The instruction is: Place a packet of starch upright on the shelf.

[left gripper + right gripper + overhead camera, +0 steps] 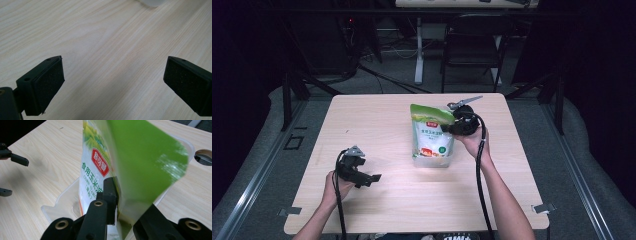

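Right gripper [120,202] fingers clamped on green-topped starch bag [432,132], seemingly standing in clear tub [53,206], left gripper [113,85] fingers spread.

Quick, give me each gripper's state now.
Left gripper: open, holding nothing.
Right gripper: shut on the pouch, which stands in a clear tub.

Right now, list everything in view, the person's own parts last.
bag: one, green and white with a red label, upright in the clear container at the table's middle.
clear container: one, see-through plastic, under the bag.
table: one, light wood.
chair: one, black, behind the table.
left gripper: one, black, jaws wide apart over bare table.
right gripper: one, black, jaws closed on the bag's folded top.
hands: two, left hand, right hand.
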